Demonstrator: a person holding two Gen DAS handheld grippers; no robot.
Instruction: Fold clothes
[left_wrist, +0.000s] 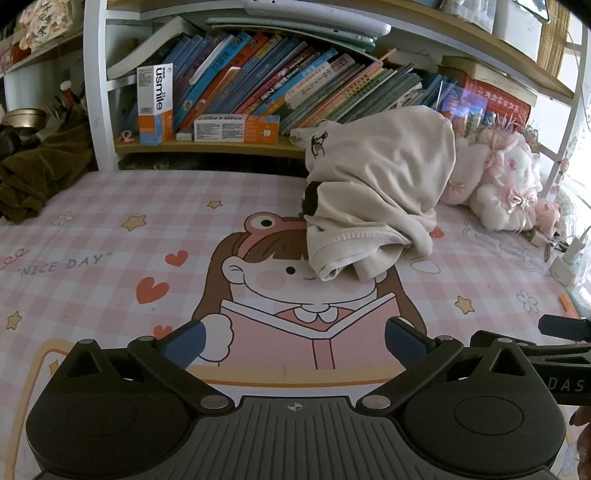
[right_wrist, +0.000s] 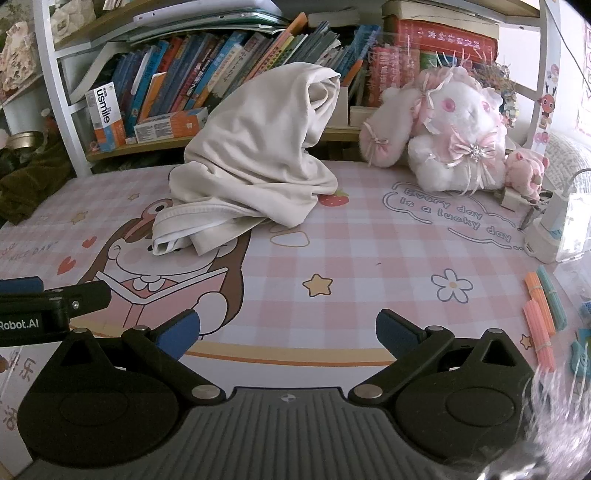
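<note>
A cream garment (left_wrist: 384, 184) lies in a crumpled heap on the pink checked desk mat (left_wrist: 110, 229), its top leaning against the bookshelf. The right wrist view shows the same garment (right_wrist: 258, 158) with a ribbed hem at its front. My left gripper (left_wrist: 295, 339) is open, well short of the heap, with nothing between its blue-padded fingers. My right gripper (right_wrist: 288, 332) is open too, low over the mat (right_wrist: 369, 258), to the right of the left one. Part of the left gripper's finger (right_wrist: 85, 293) shows at the left edge of the right wrist view.
A bookshelf (left_wrist: 207, 147) full of books runs behind the mat. A white and pink plush rabbit (right_wrist: 454, 129) sits right of the garment. Coloured sticks (right_wrist: 543, 310) and a white charger (right_wrist: 550, 225) lie at the right edge. A dark olive cloth (left_wrist: 33, 166) is at far left.
</note>
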